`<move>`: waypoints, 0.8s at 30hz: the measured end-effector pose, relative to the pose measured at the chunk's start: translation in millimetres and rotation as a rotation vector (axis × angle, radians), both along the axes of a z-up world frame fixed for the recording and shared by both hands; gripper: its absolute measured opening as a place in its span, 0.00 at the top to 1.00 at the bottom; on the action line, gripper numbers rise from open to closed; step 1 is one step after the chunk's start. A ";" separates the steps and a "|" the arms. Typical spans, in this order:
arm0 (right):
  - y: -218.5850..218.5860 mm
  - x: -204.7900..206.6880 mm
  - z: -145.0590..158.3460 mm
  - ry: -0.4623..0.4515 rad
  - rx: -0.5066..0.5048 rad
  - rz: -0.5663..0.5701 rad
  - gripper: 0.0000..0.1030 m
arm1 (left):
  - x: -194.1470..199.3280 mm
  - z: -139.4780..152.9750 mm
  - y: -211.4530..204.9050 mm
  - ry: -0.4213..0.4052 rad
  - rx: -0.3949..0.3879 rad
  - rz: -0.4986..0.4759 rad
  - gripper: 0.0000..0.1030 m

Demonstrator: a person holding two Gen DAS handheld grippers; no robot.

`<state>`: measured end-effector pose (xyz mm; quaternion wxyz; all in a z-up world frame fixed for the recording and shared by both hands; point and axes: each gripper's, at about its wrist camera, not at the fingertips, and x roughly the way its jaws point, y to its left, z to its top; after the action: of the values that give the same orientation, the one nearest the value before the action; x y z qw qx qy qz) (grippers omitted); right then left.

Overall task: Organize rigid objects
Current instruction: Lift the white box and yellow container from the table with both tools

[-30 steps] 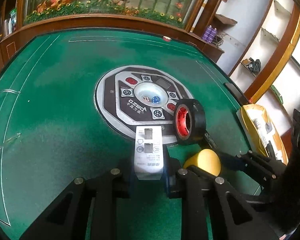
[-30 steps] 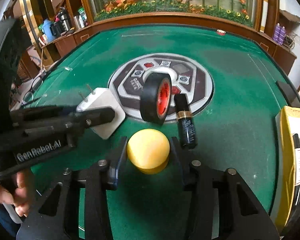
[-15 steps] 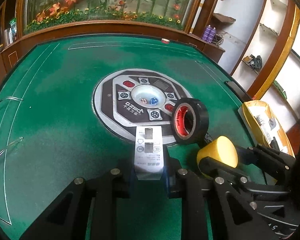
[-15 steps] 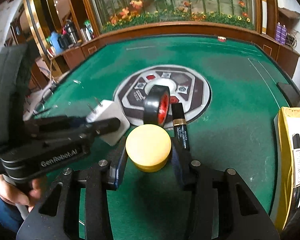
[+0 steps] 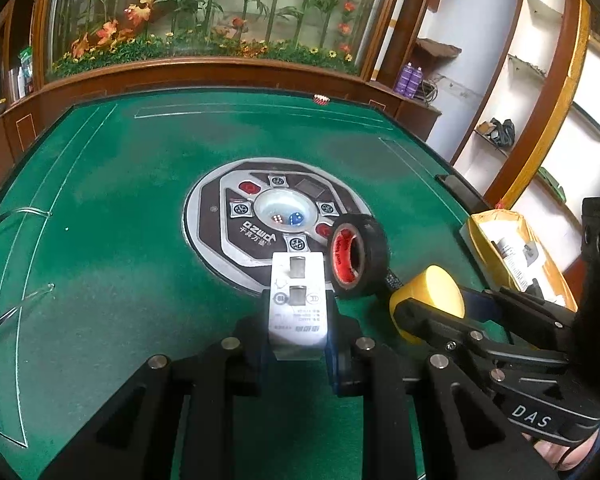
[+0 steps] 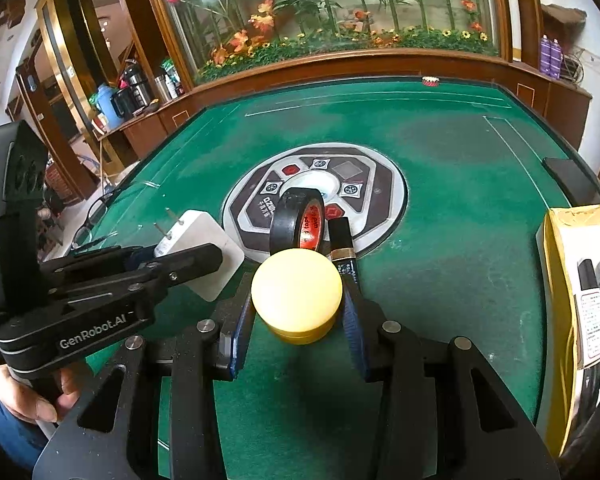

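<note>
My left gripper [image 5: 298, 356] is shut on a white plug adapter [image 5: 298, 306] and holds it over the green felt; it also shows in the right wrist view [image 6: 198, 254], prongs pointing away. My right gripper [image 6: 298, 312] is shut on a yellow round container [image 6: 298, 294] lifted above the felt, also seen in the left wrist view [image 5: 430, 294]. A black tape roll with a red core [image 5: 358, 256] stands on edge by the table's centre panel. A black battery [image 6: 342, 240] lies beside the roll [image 6: 298, 220].
A yellow-lined cardboard box [image 5: 516, 252] with papers and a marker sits at the table's right edge [image 6: 572, 292]. The round dice panel [image 5: 276, 220] is at mid-table. Eyeglasses [image 6: 88, 228] lie at the left edge. A wooden rim and planter lie beyond.
My right gripper has lifted the yellow container off the felt and raised it. The left gripper still holds the adapter, nearly unmoved.
</note>
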<state>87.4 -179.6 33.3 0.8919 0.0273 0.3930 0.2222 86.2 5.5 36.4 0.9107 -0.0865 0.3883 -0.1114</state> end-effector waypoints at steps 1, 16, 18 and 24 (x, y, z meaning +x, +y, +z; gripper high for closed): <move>-0.3 -0.2 0.9 -0.005 0.000 -0.002 0.61 | 0.1 1.0 -1.3 -0.006 0.001 -0.002 0.79; -29.4 -13.4 16.7 -0.055 0.089 -0.098 0.61 | -10.3 13.6 -11.1 -0.072 -0.004 -0.028 0.79; -33.0 -20.2 17.3 -0.054 0.099 -0.106 0.61 | -11.1 14.3 -10.8 -0.076 -0.009 -0.029 0.79; -41.6 -37.9 28.6 -0.076 0.109 -0.119 0.61 | -13.2 15.9 -12.5 -0.092 -0.015 -0.039 0.79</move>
<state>49.5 -221.2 61.9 0.9149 0.0905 0.3440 0.1908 72.9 -7.1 52.3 0.9246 -0.0806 0.3467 -0.1359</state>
